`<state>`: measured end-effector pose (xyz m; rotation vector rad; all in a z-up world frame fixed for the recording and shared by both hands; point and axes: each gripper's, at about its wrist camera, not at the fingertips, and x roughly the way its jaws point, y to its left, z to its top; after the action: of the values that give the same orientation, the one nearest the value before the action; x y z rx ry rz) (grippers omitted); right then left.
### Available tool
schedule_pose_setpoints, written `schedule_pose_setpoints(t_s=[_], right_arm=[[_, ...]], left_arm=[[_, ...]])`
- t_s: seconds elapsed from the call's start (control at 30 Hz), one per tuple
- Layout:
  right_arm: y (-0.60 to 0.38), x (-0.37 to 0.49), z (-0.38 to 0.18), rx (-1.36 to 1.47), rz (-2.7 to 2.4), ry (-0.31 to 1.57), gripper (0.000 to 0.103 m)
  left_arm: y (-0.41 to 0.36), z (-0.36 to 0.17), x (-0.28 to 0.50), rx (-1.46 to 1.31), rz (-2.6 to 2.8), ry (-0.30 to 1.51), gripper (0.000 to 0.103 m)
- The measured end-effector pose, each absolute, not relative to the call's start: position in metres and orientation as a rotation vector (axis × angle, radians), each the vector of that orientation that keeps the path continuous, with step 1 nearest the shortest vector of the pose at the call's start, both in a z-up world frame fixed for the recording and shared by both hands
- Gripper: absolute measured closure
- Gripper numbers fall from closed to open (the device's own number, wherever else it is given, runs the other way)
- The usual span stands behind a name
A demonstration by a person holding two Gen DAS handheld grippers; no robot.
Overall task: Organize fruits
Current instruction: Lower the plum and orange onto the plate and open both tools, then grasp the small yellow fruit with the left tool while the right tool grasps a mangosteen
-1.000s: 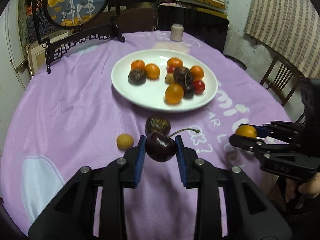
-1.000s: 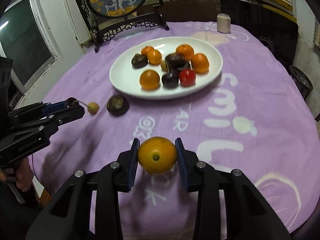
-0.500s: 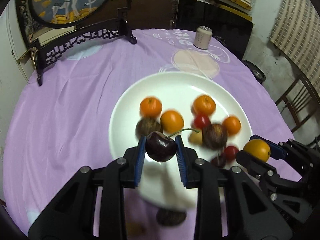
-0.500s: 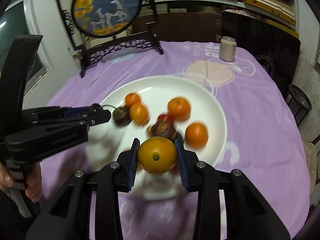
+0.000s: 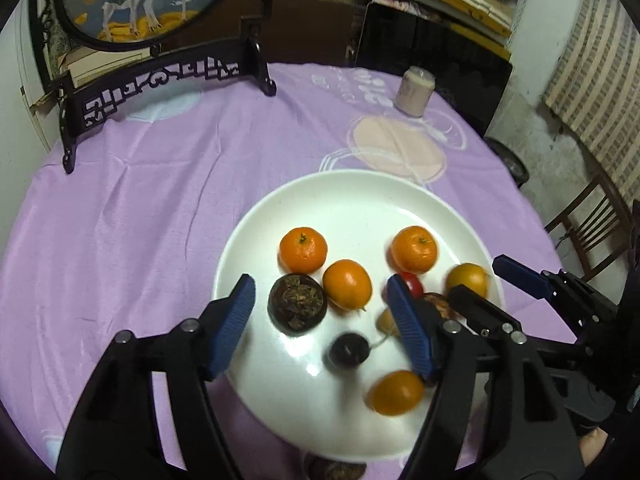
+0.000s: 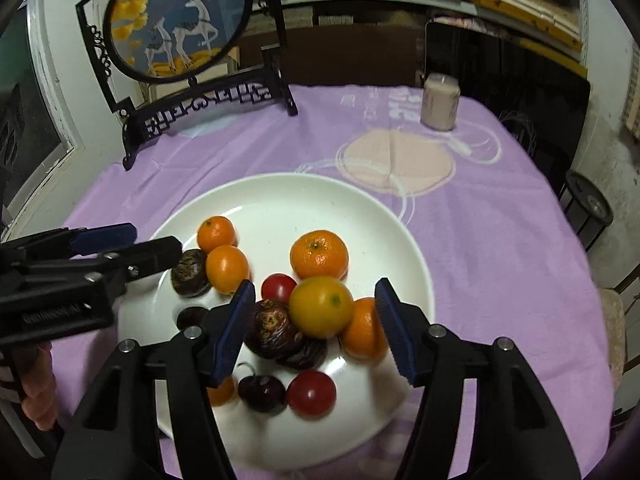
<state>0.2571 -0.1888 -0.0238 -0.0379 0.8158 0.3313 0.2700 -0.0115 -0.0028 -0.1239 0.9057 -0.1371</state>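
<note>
Both tongs, left (image 5: 322, 328) and right (image 6: 314, 330), are being spread, pinching nothing; the freed cherry (image 5: 347, 350) and orange (image 6: 321, 307) risk being rolled off the plate (image 5: 356, 188) toward six o'clock.

Left gripper (image 5: 322, 320) angled steeply downward, jaws opening, blue pads wide apart and pressing on nothing. Right gripper (image 6: 316, 324) likewise pitched down, jaws opening, pads clear on both sides of what lies between them. Seen from the right wrist, left gripper reaching in from the left edge with part of a hand (image 6: 38, 392) wrapped round its grip below; seen from the left wrist, right gripper coming in from the right.
</note>
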Motion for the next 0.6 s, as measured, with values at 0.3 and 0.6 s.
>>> schedule_pose_setpoints(t_s=[0.3,0.6], right_arm=[[-0.200,0.175,-0.019,-0.019,0.391,0.834,0.036],[-0.185,0.127,-0.033,-0.019,0.454,0.896,0.036]], left_arm=[[-0.001,0.018,0.166,-0.034,-0.102,0.753,0.009],[0.024,-0.020,0.110,-0.045,-0.059,0.838,0.009]])
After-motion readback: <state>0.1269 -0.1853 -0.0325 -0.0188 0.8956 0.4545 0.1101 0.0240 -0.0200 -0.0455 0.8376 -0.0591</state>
